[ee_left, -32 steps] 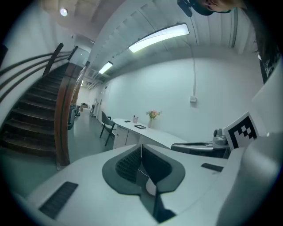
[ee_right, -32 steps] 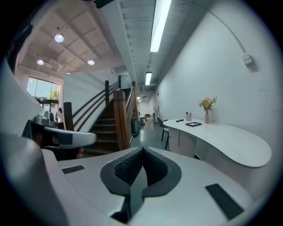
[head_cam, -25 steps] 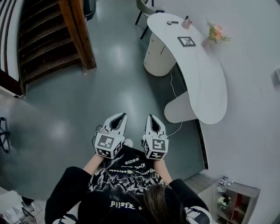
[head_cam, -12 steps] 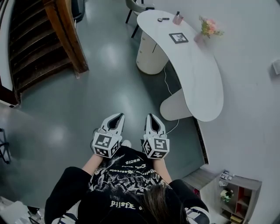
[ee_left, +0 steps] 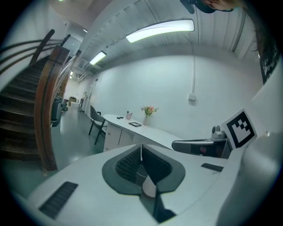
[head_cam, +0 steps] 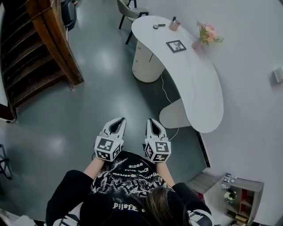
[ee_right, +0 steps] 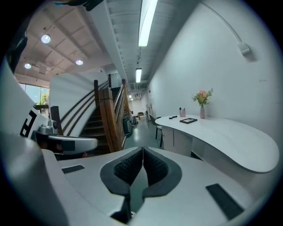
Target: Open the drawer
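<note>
Both tongs were clenched with nothing between them: in each gripper view the dark ribbed pads met along a thin seam. In the head view the left tongs (head_cam: 120,120) and right tongs (head_cam: 151,120) sat side by side low in the middle of the frame, just apart, tips aimed toward the top of the picture, held out in front of the person's black printed shirt (head_cam: 128,176). The drawer cabinet (head_cam: 143,64), a white rounded pedestal with its fronts closed, stood in the upper middle of the frame under the far end of the curved white desk (head_cam: 199,84), well apart from both tongs, with bare grey-green floor (head_cam: 101,88) between them; it lay almost straight above the right tongs in the picture. Which panel was the drawer could not be told at that range. In the left gripper view the cabinet showed left of centre above the jaw tips, and in the right gripper view it showed right of centre. A thin cable (head_cam: 166,88) ran down along the floor beside the desk's nearer leg. On the desk top stood a vase of flowers (head_cam: 205,35), a dark framed square (head_cam: 176,45), a small pot (head_cam: 174,24) and a small dark object (head_cam: 157,26). A chair (head_cam: 128,11) stood past the desk at the top edge, a wooden staircase (head_cam: 35,53) filled the upper left, and a small shelf (head_cam: 239,198) sat in the lower right corner.
</note>
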Tool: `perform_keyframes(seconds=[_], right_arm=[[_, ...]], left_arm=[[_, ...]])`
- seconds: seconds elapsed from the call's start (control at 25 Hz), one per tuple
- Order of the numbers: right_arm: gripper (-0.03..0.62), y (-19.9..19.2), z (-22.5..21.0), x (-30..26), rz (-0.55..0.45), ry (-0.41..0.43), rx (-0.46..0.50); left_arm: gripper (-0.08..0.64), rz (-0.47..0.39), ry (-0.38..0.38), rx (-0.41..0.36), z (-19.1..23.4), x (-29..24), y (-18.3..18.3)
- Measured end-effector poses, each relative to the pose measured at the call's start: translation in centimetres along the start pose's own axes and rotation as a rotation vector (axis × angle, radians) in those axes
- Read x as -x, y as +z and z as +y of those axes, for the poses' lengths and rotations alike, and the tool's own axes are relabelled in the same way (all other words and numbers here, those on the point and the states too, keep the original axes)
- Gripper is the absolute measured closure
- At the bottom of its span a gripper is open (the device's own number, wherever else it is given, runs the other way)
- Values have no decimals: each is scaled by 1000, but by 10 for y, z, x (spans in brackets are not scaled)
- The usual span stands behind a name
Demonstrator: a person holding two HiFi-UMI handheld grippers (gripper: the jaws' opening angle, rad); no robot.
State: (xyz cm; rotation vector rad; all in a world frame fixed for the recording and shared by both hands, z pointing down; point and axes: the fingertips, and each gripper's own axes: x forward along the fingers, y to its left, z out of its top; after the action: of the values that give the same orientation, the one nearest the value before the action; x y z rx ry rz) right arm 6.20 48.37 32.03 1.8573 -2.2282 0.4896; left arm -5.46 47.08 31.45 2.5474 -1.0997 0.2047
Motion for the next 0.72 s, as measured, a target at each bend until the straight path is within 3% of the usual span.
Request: perform_keyframes(seconds=[0.36, 0.72], right_arm=[[565, 40, -3, -81, -25, -77, -23], [566, 52, 1, -134, -29, -156, -61]], left_arm=[[532, -2, -84, -40, 66, -61, 45], [532, 12, -157, -77, 114, -98, 73]])
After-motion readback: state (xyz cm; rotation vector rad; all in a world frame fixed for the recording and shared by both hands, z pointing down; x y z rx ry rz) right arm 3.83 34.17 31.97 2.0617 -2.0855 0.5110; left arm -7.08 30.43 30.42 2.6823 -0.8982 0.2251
